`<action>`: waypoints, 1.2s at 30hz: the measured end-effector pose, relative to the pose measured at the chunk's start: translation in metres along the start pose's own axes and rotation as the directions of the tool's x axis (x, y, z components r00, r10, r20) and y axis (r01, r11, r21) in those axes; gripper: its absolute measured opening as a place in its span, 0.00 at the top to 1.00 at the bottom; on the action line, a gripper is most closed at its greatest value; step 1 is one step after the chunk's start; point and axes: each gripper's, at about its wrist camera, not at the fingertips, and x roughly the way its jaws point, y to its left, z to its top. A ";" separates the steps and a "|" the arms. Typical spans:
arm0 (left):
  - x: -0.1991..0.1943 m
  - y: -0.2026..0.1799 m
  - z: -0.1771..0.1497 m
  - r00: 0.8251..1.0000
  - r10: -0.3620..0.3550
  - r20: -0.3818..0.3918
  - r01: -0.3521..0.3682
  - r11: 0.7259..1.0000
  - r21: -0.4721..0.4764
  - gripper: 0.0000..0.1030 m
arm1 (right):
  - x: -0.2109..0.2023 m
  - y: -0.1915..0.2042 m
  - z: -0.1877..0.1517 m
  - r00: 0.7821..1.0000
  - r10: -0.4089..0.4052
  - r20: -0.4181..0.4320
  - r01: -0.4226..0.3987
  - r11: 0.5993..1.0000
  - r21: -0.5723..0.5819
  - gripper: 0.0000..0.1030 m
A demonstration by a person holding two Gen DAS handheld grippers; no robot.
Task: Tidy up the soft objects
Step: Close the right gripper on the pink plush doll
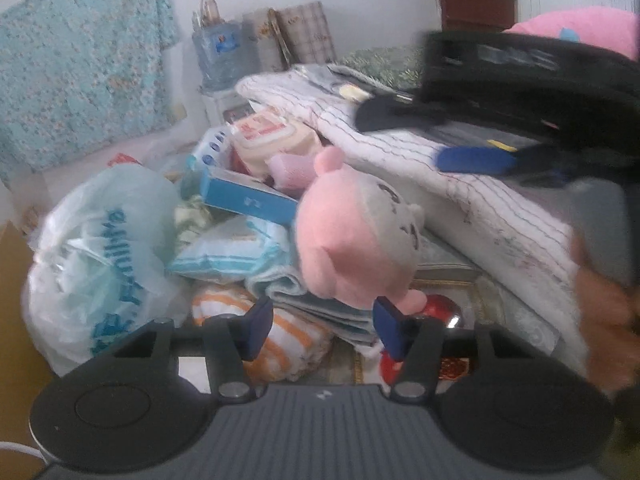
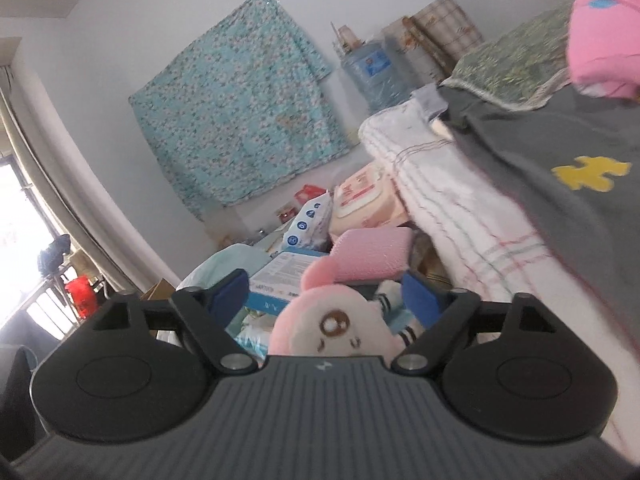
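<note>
Pink plush toy (image 2: 340, 320) between right tongs (image 2: 324, 292)

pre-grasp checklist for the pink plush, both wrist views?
1. Left gripper open: ok, blue pads apart.
2. Right gripper open: ok, jaws wide.
3. Pink-and-grey plush toy with round ears between the left fingers: not ok, it lies just ahead of the tips, toward the right pad.
4. Plush inside the right jaws: cannot tell; it sits low between them, no pad contact visible.
5. Plush free of clutter: not ok, it rests on folded towels, blue box beside it.
6. Grippers clear of each other: ok, though the left view is blurred.
</note>
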 end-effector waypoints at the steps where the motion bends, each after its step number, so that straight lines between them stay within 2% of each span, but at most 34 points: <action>1: 0.002 -0.001 0.000 1.000 -0.010 -0.011 0.010 1.000 0.001 0.38 | 0.006 -0.001 0.002 1.000 0.005 -0.007 -0.005 1.000 0.007 0.21; 3: 0.006 -0.006 -0.001 1.000 -0.020 -0.020 0.020 1.000 0.014 0.32 | 0.023 -0.004 0.005 0.999 0.021 -0.027 -0.021 1.000 0.017 0.21; 5: 0.008 -0.011 -0.001 1.000 -0.019 -0.022 0.019 0.999 0.029 0.32 | 0.036 -0.007 0.004 0.999 0.024 -0.047 -0.023 0.999 0.025 0.22; 8: 0.014 -0.015 0.001 1.000 -0.003 -0.014 0.004 0.999 0.033 0.33 | 0.052 -0.015 -0.002 0.995 0.012 -0.095 -0.007 0.999 0.047 0.36; 9: 0.016 -0.016 0.001 1.000 0.002 -0.012 -0.002 0.999 0.033 0.37 | 0.054 -0.017 -0.005 0.994 0.019 -0.110 -0.012 0.998 0.060 0.41; 12: 0.020 -0.014 0.002 1.000 -0.011 -0.006 0.011 1.000 0.025 0.41 | 0.051 -0.024 -0.011 0.989 0.086 -0.118 -0.070 0.988 0.138 0.47; 15: 0.018 -0.016 -0.002 1.000 -0.029 0.005 0.029 0.999 0.028 0.46 | 0.045 -0.021 -0.012 0.991 0.083 -0.107 -0.067 0.988 0.142 0.47; 19: 0.005 -0.015 -0.005 0.998 -0.052 0.040 0.051 0.998 0.022 0.46 | 0.035 -0.015 -0.014 0.992 0.084 -0.099 -0.067 0.985 0.161 0.48; 24: -0.012 -0.010 -0.010 0.992 -0.107 0.060 0.106 0.994 0.014 0.46 | 0.001 -0.008 -0.019 0.994 0.076 -0.078 -0.061 0.982 0.181 0.47; 28: -0.029 -0.008 -0.019 0.980 -0.179 0.085 0.178 0.984 0.018 0.46 | -0.028 -0.003 -0.026 0.996 0.064 -0.064 -0.048 0.973 0.225 0.46; 32: -0.044 0.000 -0.027 0.959 -0.263 0.108 0.262 0.965 0.021 0.45 | -0.051 -0.004 -0.036 0.997 0.027 -0.070 -0.008 0.965 0.262 0.46; 34: -0.050 0.004 -0.031 0.955 -0.267 0.131 0.266 0.964 0.022 0.42 | -0.058 -0.008 -0.044 0.997 0.015 -0.079 0.010 0.954 0.299 0.45; 36: -0.049 0.004 -0.036 0.960 -0.243 0.142 0.241 0.970 0.034 0.39 | -0.061 -0.016 -0.053 0.995 0.018 -0.095 0.016 0.938 0.347 0.45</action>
